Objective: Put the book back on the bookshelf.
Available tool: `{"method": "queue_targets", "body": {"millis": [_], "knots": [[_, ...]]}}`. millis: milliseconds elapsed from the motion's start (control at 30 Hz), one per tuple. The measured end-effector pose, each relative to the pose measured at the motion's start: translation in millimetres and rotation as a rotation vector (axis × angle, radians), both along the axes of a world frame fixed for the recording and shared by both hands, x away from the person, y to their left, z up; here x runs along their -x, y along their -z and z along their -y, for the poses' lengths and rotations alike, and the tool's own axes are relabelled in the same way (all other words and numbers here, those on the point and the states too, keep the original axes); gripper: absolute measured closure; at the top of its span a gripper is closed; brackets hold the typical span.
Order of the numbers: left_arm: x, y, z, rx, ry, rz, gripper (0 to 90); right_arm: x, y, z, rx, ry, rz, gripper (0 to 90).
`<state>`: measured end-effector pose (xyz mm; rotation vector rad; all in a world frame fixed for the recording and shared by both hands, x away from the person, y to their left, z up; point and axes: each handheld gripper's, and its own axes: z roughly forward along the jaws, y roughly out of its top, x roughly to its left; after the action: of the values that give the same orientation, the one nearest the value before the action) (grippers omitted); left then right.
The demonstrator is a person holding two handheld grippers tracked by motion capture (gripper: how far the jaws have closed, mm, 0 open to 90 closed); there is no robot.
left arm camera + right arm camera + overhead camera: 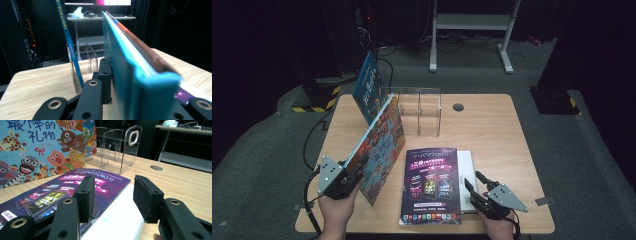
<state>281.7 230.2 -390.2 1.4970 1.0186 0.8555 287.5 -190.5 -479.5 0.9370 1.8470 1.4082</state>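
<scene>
Left gripper (353, 175) pinches a colourful animal-cover picture book (379, 147), tilted on edge near the wooden surface's (492, 130) front-left corner.
Right gripper (475, 182), jaws spread, hovers over a purple glossy magazine (432, 185) at the front edge; clear acrylic rack (419, 110) stands behind.

A light wooden counter (492, 125) stands on grey carpet (592, 150) in a dark, black-walled room. Behind it stands a white metal frame (472, 22), with cables (447, 42) trailing across the floor.
</scene>
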Motion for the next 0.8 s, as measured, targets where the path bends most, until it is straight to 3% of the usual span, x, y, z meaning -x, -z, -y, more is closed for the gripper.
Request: {"method": "queue_targets", "body": {"millis": [367,567,800], "knots": [[-3.1,1.0,0.1,0.002,-0.014,0.005,77.4,-2.0,1.9,-0.2,0.008,0.010,-0.016,52.2],[-5.1,1.5,-0.4,0.035,0.038,-0.011,76.3,-7.3,4.4,-0.1,0.024,0.017,-0.062,52.6],[-7.4,2.5,1.2,0.042,0.029,-0.022,76.0,-16.3,6.6,2.4,0.031,0.056,-0.118,49.6]]}}
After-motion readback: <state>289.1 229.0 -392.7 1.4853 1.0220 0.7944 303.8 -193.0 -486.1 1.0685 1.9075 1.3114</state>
